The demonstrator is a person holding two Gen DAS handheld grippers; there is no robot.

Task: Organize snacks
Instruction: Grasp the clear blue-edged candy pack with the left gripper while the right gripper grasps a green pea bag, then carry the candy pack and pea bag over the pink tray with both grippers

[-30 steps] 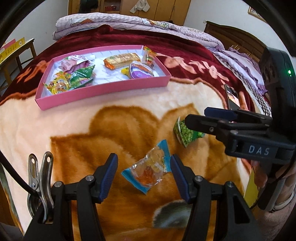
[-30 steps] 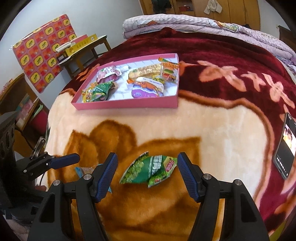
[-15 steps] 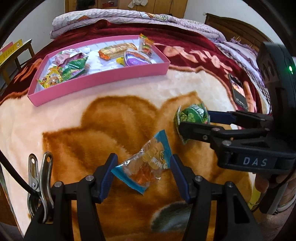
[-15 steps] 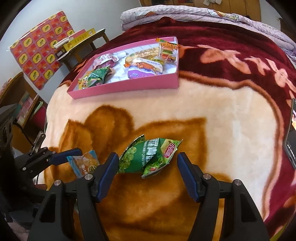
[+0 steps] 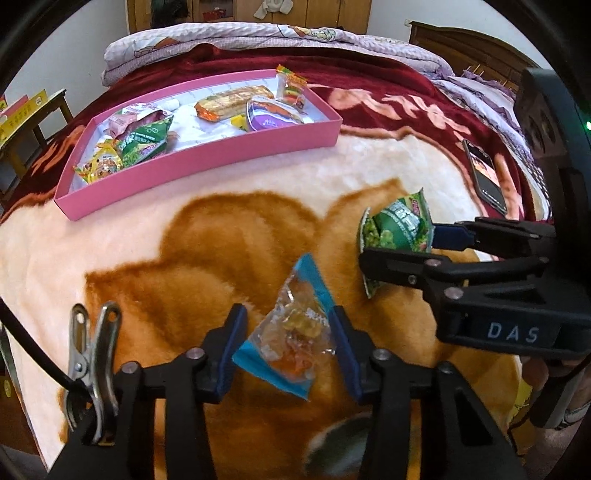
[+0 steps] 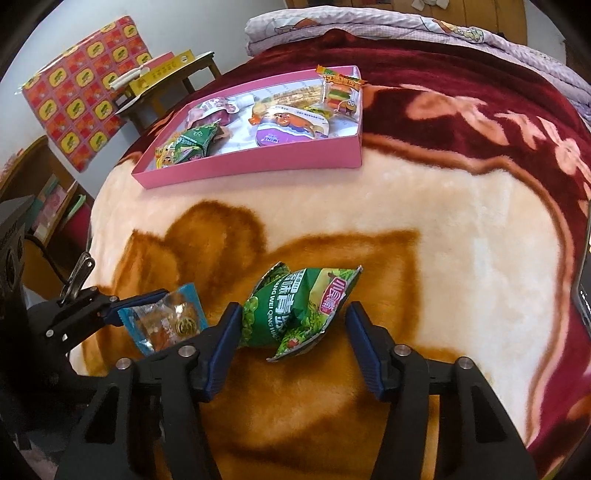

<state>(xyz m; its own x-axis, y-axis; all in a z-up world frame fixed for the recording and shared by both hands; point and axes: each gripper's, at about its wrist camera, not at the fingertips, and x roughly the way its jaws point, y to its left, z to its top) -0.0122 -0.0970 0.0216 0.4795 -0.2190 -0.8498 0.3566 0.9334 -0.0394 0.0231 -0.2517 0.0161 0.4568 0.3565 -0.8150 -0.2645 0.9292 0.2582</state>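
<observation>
A blue-edged clear candy packet [image 5: 291,332] stands tilted between the pads of my left gripper [image 5: 288,332]. Its jaws are closing and both pads touch the packet. A green pea snack packet [image 6: 295,310] is bunched up between the pads of my right gripper [image 6: 293,325], whose jaws are closing on it too. Both packets sit low over the orange patch of the blanket. In the left wrist view the right gripper [image 5: 399,245] reaches in from the right around the green packet [image 5: 397,225]. The pink tray [image 5: 207,162] lies farther up the bed and holds several snack packets.
A phone [image 5: 484,173] lies on the blanket to the right. A folded quilt [image 5: 258,33] lies across the far end of the bed. A small wooden table [image 6: 166,85] with yellow boxes stands left of the bed, beside a red patterned board [image 6: 81,107].
Both pairs of jaws have narrowed onto their packets. The candy packet has turned more upright and the green packet has crumpled. Both grippers have come closer to the blanket.
</observation>
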